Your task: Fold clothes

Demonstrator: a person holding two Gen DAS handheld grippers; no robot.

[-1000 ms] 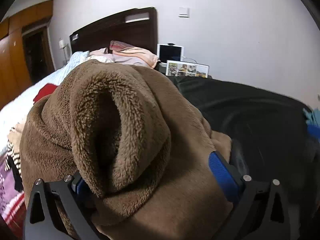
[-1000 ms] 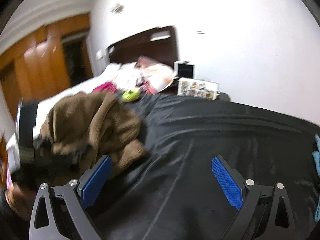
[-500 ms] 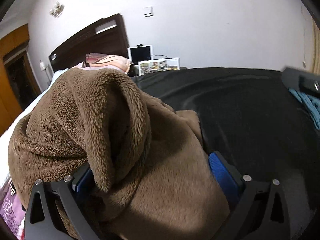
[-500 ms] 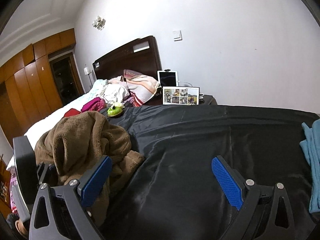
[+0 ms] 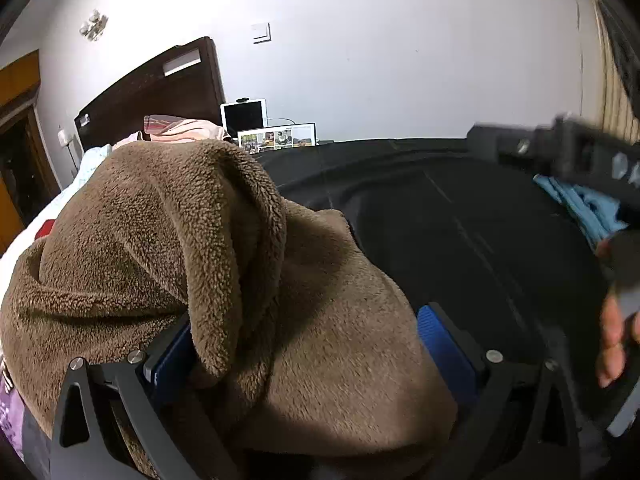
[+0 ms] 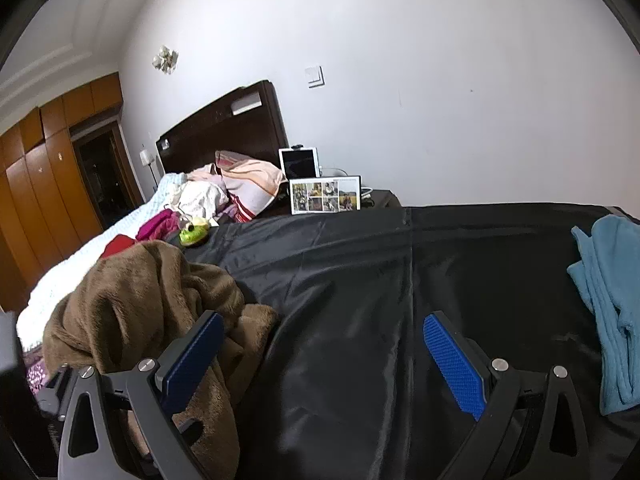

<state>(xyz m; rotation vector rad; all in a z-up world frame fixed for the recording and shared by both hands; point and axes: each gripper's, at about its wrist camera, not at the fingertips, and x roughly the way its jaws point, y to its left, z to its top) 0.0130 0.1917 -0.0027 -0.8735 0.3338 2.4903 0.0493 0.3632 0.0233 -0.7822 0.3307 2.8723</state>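
A brown fleece garment (image 5: 200,240) is heaped over and between the fingers of my left gripper (image 5: 308,350). The jaws stand wide apart, with the fleece filling the gap and hiding the left pad's tip. In the right wrist view the same garment (image 6: 152,300) lies crumpled at the left of a black sheet (image 6: 400,280), touching the left finger of my right gripper (image 6: 320,360). That gripper is open, with only sheet between its pads. A light blue garment (image 6: 612,292) lies at the sheet's right edge. It also shows as a blue garment (image 5: 580,208) in the left wrist view.
A dark headboard (image 6: 224,128), pillows (image 6: 248,180), a tablet (image 6: 300,162) and a photo frame (image 6: 326,195) stand at the far end. A green toy (image 6: 194,234) and loose clothes lie beyond the fleece. A hand (image 5: 612,340) holds the other gripper's body (image 5: 560,152).
The left wrist view has swung right with the fleece still between its fingers, and the other gripper and a hand have entered at its right edge. The right wrist view has steadied.
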